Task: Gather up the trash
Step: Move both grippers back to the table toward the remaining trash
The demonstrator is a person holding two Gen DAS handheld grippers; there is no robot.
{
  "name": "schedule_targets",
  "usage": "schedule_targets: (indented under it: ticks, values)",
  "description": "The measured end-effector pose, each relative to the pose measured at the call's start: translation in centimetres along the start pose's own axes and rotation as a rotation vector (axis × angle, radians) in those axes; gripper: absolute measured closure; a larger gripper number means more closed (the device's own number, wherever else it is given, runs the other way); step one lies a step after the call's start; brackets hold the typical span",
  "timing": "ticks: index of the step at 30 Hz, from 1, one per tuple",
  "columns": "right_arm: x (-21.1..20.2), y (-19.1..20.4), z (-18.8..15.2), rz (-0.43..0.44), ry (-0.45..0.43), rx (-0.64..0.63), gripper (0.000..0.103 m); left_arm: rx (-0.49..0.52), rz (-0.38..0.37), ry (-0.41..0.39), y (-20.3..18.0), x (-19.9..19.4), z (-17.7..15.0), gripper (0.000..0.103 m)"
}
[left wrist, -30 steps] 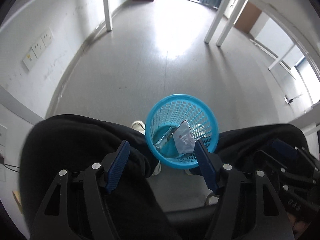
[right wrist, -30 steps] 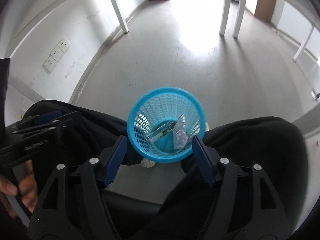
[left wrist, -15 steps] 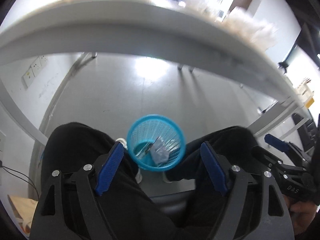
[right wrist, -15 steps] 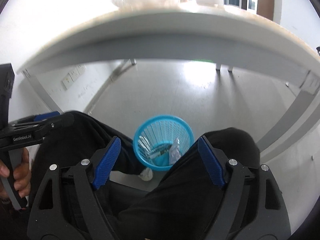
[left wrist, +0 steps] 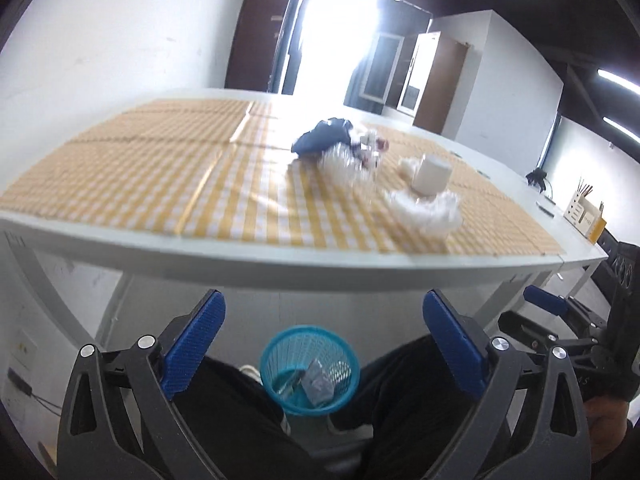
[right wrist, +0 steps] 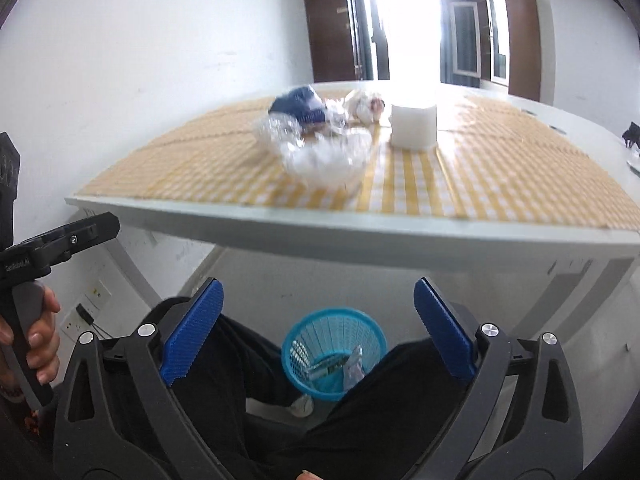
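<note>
A blue mesh bin stands on the floor between the person's knees, with wrappers inside; it also shows in the right wrist view. Trash lies on the yellow checked tablecloth: a dark blue bag, clear crumpled plastic, white crumpled paper. In the right wrist view the clear plastic and the blue bag are near the table's front. My left gripper is open and empty, below the table edge. My right gripper is open and empty, also below the edge.
A white tissue roll stands on the cloth, also in the right wrist view. The table's white front edge runs across above both grippers. A wooden holder sits at the far right. The right gripper's body is beside the left.
Both grippers have risen from just over the bin to near table height and tilted up. The tabletop with its trash has come into view. Both stay open and empty.
</note>
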State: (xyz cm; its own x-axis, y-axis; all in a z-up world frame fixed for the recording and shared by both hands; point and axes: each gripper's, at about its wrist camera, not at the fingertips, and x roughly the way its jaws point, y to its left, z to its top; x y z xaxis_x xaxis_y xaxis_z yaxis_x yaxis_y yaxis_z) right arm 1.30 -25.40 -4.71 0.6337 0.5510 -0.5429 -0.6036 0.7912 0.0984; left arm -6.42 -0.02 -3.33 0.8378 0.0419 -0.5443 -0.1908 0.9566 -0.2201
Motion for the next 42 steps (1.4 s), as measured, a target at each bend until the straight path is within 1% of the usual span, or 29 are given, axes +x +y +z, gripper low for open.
schedule_targets:
  ticks: [3,7,11,15,17,20,23,26,29,31,33,34,35,36,40,41,42]
  values:
    - [0.3,0.0,1.5,0.007,-0.019,0.005,0.009,0.011,0.002,-0.017,-0.5,0.2,2.0,0.006]
    - [0.5,0.1,3.7,0.003,-0.035,0.022,0.009,0.009,-0.015,-0.043,-0.6,0.3,4.2,0.006]
    - [1.9,-0.2,5.2,-0.004,-0.041,0.034,0.009,0.013,-0.027,-0.048,-1.0,1.3,5.7,0.006]
    - [3.7,-0.9,6.4,-0.018,-0.031,0.053,0.009,0.026,-0.016,-0.048,-1.3,2.7,7.1,0.006]
    - [4.4,-1.2,6.8,-0.019,-0.026,0.060,0.009,0.003,-0.015,-0.059,-0.6,3.4,7.7,0.006]
    - [5.4,-1.7,7.6,-0.019,-0.020,0.061,0.009,-0.043,-0.028,-0.035,0.4,5.0,8.3,0.006]
    - [6.5,-2.3,8.4,-0.026,-0.013,0.063,0.013,-0.042,-0.022,-0.017,0.7,6.5,9.1,0.006]
    - [8.1,-1.9,9.1,-0.001,0.005,0.039,0.015,-0.049,-0.031,0.002,0.6,8.1,10.1,0.006]
    - [9.9,-2.5,9.5,0.002,0.023,0.085,0.022,-0.081,-0.030,0.029,0.6,9.8,11.0,0.007]
    - [10.7,-2.9,9.3,0.019,0.038,0.110,0.027,-0.098,-0.049,0.055,0.5,11.0,11.4,0.007]
    - [11.3,-2.9,9.1,0.036,0.051,0.108,0.031,-0.083,-0.059,0.075,0.0,12.1,11.7,0.007]
    - [11.6,-3.0,8.9,0.036,0.058,0.107,0.034,-0.064,-0.051,0.081,-0.4,12.6,11.8,0.007]
    - [11.8,-3.1,8.8,0.037,0.067,0.110,0.044,-0.048,-0.038,0.086,-0.7,13.2,12.0,0.007]
    - [12.1,-3.3,8.6,0.044,0.073,0.118,0.050,-0.040,-0.026,0.090,-0.8,13.7,12.1,0.007]
    - [12.4,-3.5,8.2,0.064,0.075,0.121,0.058,-0.042,-0.001,0.120,-0.9,16.0,12.4,0.011]
    - [12.3,-3.4,8.2,0.064,0.074,0.107,0.061,-0.042,0.000,0.127,-1.0,16.4,12.4,0.013]
    - [12.1,-3.3,8.3,0.063,0.070,0.095,0.066,-0.039,0.000,0.134,-1.1,16.6,12.4,0.016]
